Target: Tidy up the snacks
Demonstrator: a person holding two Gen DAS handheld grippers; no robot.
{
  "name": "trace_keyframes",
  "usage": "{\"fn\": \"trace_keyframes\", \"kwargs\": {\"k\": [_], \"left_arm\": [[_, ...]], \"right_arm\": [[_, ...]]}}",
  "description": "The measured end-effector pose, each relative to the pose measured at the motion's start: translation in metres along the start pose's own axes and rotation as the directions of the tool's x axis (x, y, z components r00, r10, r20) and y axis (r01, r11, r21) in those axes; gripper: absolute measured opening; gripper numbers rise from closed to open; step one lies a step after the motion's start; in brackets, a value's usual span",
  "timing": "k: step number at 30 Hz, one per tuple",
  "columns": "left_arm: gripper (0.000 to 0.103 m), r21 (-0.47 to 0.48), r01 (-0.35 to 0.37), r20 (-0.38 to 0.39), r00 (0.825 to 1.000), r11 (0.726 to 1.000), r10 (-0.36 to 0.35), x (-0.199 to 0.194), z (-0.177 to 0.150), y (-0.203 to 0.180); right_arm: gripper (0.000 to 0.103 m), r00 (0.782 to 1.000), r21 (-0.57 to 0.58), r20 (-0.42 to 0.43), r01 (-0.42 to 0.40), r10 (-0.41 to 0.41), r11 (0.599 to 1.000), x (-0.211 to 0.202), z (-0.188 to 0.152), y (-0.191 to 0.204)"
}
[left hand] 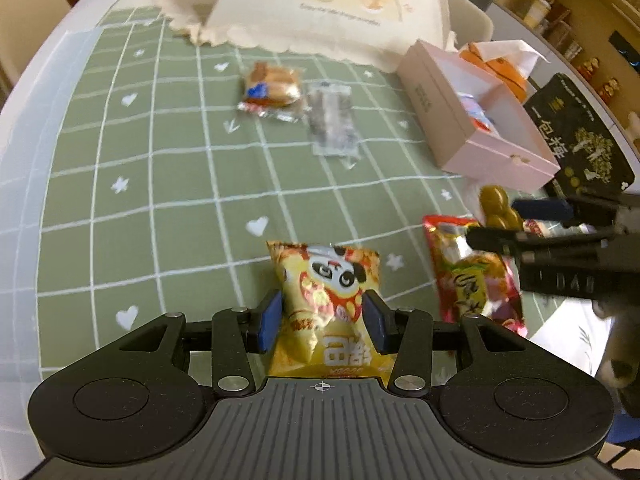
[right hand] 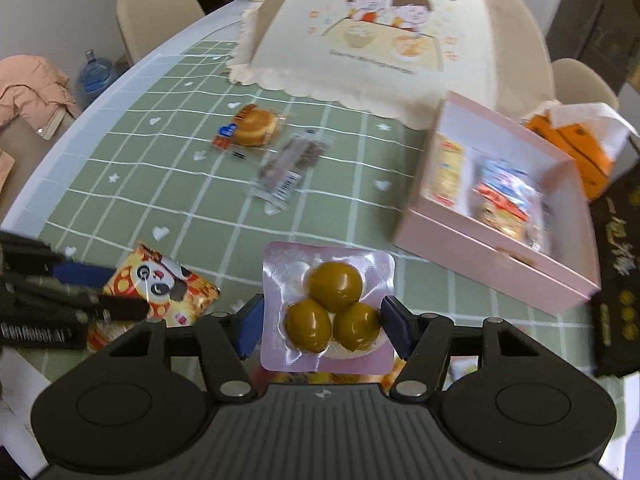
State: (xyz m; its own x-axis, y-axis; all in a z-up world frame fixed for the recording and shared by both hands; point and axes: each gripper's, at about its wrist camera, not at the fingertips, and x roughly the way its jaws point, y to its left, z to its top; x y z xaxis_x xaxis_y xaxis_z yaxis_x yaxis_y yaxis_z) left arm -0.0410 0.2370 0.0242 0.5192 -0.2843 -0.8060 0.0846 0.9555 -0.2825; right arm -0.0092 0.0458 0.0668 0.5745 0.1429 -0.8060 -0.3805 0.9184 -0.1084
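Left wrist view: left hand-held gripper (left hand: 323, 320) clamped on a yellow panda snack bag (left hand: 326, 300), blue pads (left hand: 269, 322) pressing both sides of the bag. Bag held just above the green checked cloth on the counter (left hand: 160, 208). Off to the right, the right hand-held gripper (left hand: 520, 220) with a pack of green plums (left hand: 496, 206), and under it a red snack bag (left hand: 472, 276) lying flat. Farther back, a wrapped round cake (left hand: 271, 90) and a clear pack of dark sticks (left hand: 331, 120), side by side and still loose. At the right, an open pink box (left hand: 472, 136) with a few snacks inside.

Right wrist view: right hand-held gripper (right hand: 323, 326) clamped on the plum pack (right hand: 328, 308), three green plums sealed in shiny wrap, held up off the cloth. Pink box (right hand: 496, 240) ahead and to the right, open on top, part full, with room left. Left hand-held gripper (right hand: 104, 280) low at the left with the panda bag (right hand: 168, 284).

Step in hand, by the look of it: carrying two picked-up snacks to the box. Next move likely calls for lifting each pack over the near wall of the box, then letting go over a free spot inside, one hand at a time so no bumping
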Motion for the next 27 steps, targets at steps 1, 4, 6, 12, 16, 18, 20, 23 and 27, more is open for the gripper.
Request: {"fn": "trace_keyframes", "kwargs": {"k": [1,4,6,12,16,18,20,23,27], "left_arm": [[0.049,0.015,-0.022,0.007,1.000,1.000,0.022,-0.001,0.002,-0.005],[0.049,0.077,-0.097,0.035,0.995,0.992,0.095,-0.008,0.004,-0.021],[0.049,0.141,-0.132,0.050,0.991,0.981,0.126,-0.011,0.002,-0.034],[0.050,0.302,-0.213,0.003,0.975,0.929,0.223,0.013,-0.015,-0.066],[0.058,0.370,-0.263,0.029,0.962,0.891,0.272,0.022,-0.021,-0.078],[0.070,0.391,-0.249,0.018,0.965,0.886,0.263,0.026,-0.022,-0.080],[0.080,0.401,-0.224,0.004,0.970,0.888,0.243,0.029,-0.022,-0.082],[0.075,0.358,-0.247,0.021,0.966,0.900,0.256,0.020,-0.022,-0.081],[0.075,0.270,-0.312,0.006,0.946,0.911,0.323,0.022,-0.018,-0.065]], "right_arm": [[0.063,1.000,0.004,0.005,0.012,-0.012,1.000,-0.003,-0.005,-0.004],[0.063,0.999,0.023,0.019,0.033,-0.034,0.999,-0.007,-0.020,-0.014],[0.063,0.999,0.034,0.030,0.040,-0.041,0.999,-0.009,-0.029,-0.019],[0.063,0.999,0.077,0.042,0.032,-0.035,0.997,-0.008,-0.053,-0.037],[0.063,0.998,0.121,0.045,0.027,-0.033,0.992,-0.008,-0.062,-0.052],[0.063,0.999,0.141,0.039,0.025,-0.030,0.990,-0.006,-0.065,-0.058],[0.063,0.999,0.155,0.030,0.027,-0.032,0.988,-0.003,-0.067,-0.061],[0.063,0.999,0.160,0.026,0.026,-0.031,0.987,-0.001,-0.070,-0.064],[0.063,0.999,0.148,0.033,0.028,-0.033,0.989,-0.003,-0.072,-0.064]]}}
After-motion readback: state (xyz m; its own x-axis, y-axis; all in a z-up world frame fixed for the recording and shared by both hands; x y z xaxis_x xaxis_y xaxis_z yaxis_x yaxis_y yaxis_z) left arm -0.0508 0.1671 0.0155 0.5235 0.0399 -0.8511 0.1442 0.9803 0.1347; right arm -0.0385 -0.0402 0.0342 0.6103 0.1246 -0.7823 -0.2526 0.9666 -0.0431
